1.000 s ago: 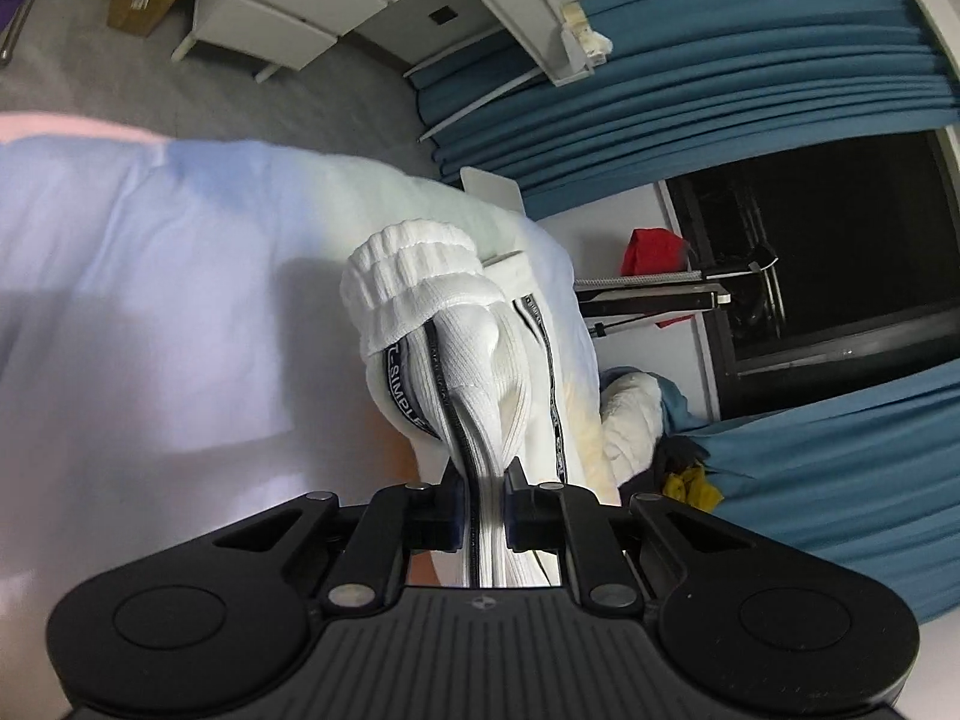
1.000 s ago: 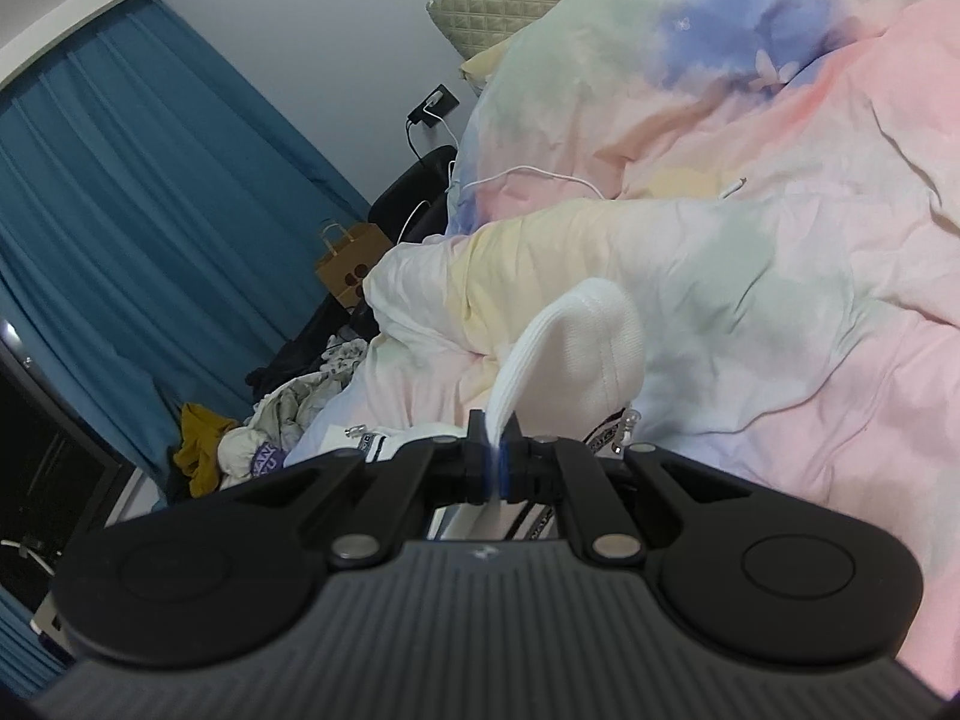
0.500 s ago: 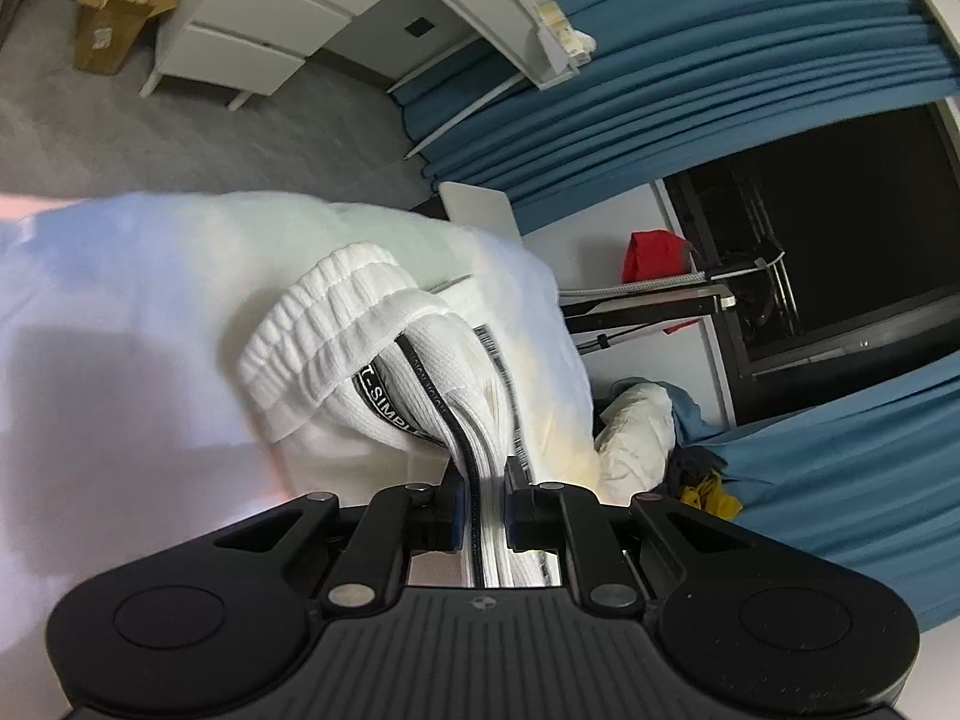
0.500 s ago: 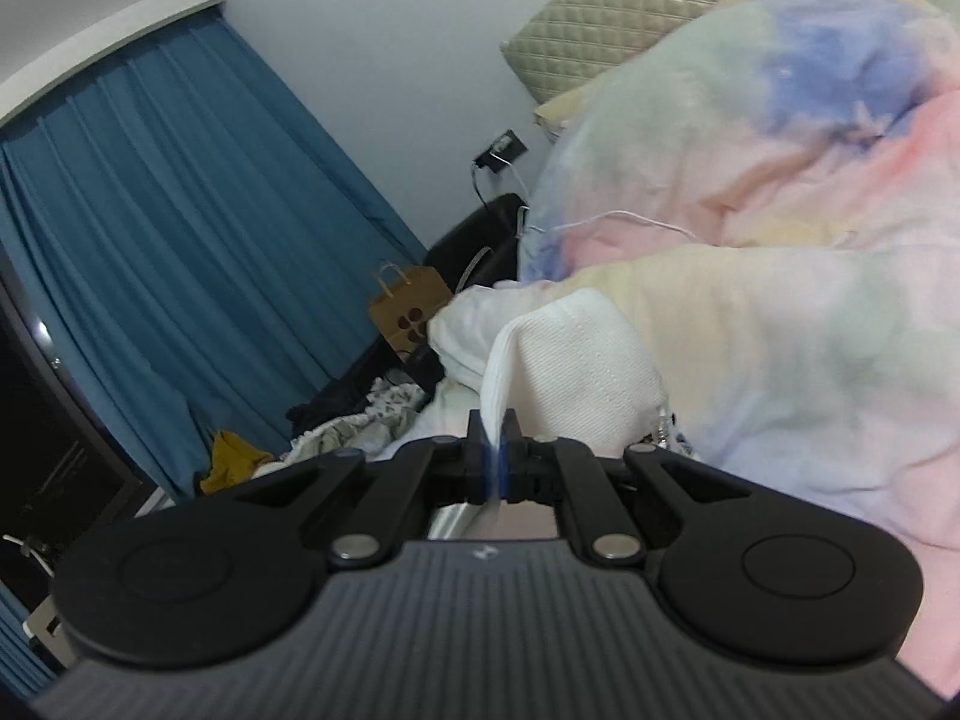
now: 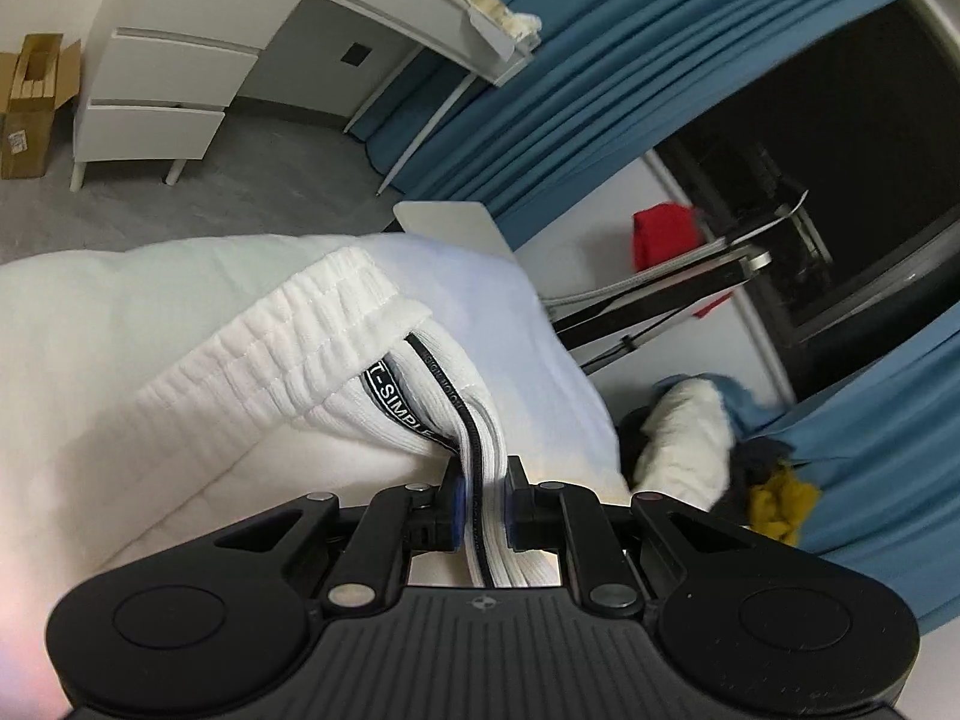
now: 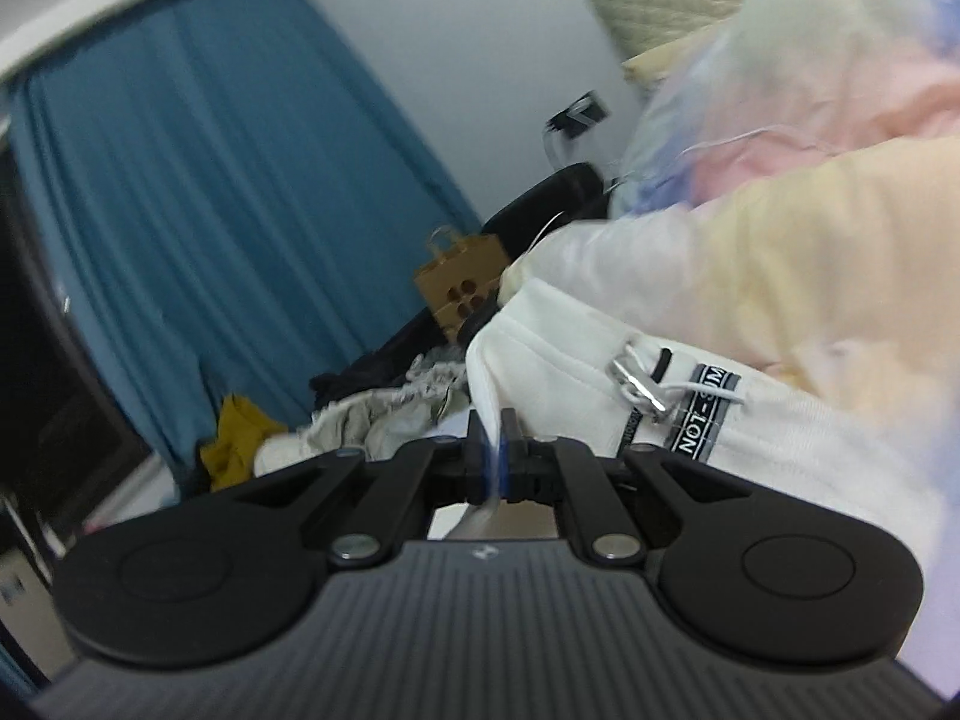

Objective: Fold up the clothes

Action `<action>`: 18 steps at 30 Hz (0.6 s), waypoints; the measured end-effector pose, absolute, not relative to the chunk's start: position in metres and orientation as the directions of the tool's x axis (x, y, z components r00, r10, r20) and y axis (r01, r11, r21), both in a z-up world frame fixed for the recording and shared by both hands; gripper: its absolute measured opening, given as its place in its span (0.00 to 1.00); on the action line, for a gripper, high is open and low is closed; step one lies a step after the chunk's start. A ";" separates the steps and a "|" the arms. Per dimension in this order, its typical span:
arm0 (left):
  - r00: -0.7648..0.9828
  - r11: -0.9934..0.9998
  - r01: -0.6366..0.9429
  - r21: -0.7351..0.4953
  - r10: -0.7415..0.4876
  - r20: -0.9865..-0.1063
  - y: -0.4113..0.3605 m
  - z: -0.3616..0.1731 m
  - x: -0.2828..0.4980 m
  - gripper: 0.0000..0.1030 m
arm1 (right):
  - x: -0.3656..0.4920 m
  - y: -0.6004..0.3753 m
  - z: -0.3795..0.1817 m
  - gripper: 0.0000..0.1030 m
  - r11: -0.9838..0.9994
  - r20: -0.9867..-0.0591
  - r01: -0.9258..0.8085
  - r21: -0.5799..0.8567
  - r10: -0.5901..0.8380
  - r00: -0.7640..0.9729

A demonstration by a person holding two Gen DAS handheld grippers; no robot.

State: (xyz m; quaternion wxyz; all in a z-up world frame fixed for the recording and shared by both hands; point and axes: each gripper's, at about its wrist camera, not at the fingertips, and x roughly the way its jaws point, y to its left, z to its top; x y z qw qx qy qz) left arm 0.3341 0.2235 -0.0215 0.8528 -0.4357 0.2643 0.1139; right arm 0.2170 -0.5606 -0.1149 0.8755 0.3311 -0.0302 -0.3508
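Observation:
White ribbed trousers [image 5: 288, 360] with a gathered waistband and black lettered side tape lie across the pale bedding. My left gripper [image 5: 480, 483] is shut on a bunched fold of them, black piping showing between the pads. In the right wrist view the same white trousers [image 6: 576, 360] spread to the right, with a metal cord tip and a black label on top. My right gripper [image 6: 493, 450] is shut on a thin edge of that fabric.
A pastel quilt [image 6: 810, 210] covers the bed. A white desk with drawers [image 5: 162, 90], a cardboard box [image 5: 30, 102] and blue curtains [image 5: 570, 108] stand beyond the bed's edge. A heap of clothes [image 6: 372, 420] and a paper bag [image 6: 462, 282] lie by the curtain.
Both grippers have swung sideways with the trousers still gripped. The waistband has spread out flatter and wider in the left view; in the right view the label and cord tip have come into sight.

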 end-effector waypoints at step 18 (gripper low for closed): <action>0.838 0.728 -0.328 -0.602 -0.069 -0.541 0.202 -0.069 0.405 0.47 | 0.270 -0.577 -0.126 0.59 0.681 -0.195 0.423 0.598 -0.388 0.901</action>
